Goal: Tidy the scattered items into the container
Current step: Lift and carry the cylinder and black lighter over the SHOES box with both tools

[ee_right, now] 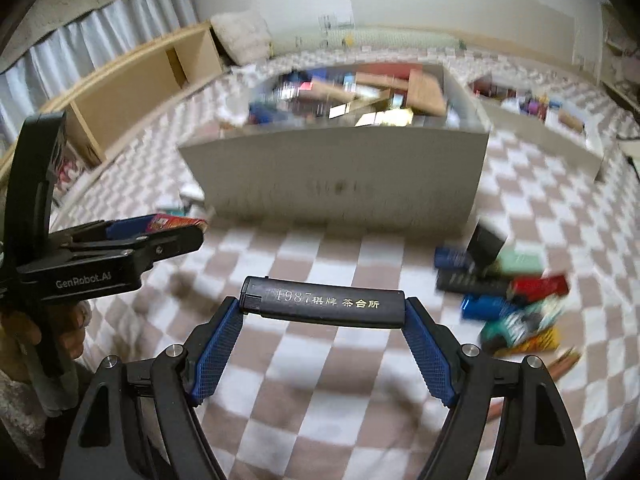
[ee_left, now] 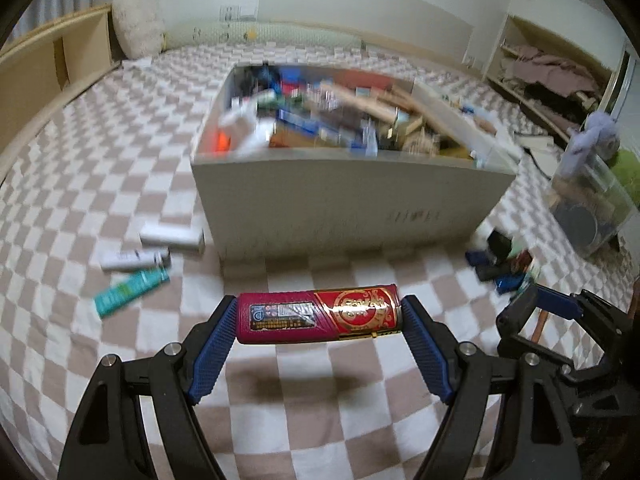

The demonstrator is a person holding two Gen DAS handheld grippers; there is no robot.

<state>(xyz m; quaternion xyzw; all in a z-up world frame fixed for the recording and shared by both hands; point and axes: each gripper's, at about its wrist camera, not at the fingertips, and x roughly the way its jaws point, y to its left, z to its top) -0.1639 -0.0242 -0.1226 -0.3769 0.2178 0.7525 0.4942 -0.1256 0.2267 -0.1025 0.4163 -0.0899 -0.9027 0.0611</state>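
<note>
My left gripper [ee_left: 318, 316] is shut on a red and gold lighter [ee_left: 318, 314], held crosswise by its two ends above the checkered blanket. My right gripper [ee_right: 324, 304] is shut on a black lighter with white and gold lettering [ee_right: 324, 302], gripped the same way. Ahead of both stands the white container [ee_left: 348, 204] [ee_right: 340, 176], heaped with mixed items. Scattered items lie on the blanket: white and teal tubes [ee_left: 136, 264] left of the box, and a pile of blue, red and black lighters [ee_right: 508, 296] [ee_left: 500, 264] to its right.
A checkered blanket [ee_left: 100, 184] covers the bed. A wooden shelf [ee_right: 132, 92] runs along the left side. A second white box [ee_right: 544, 128] sits far right. A clear bin with a grey plush toy [ee_left: 592, 184] stands right. The left gripper's body [ee_right: 100, 256] shows in the right wrist view.
</note>
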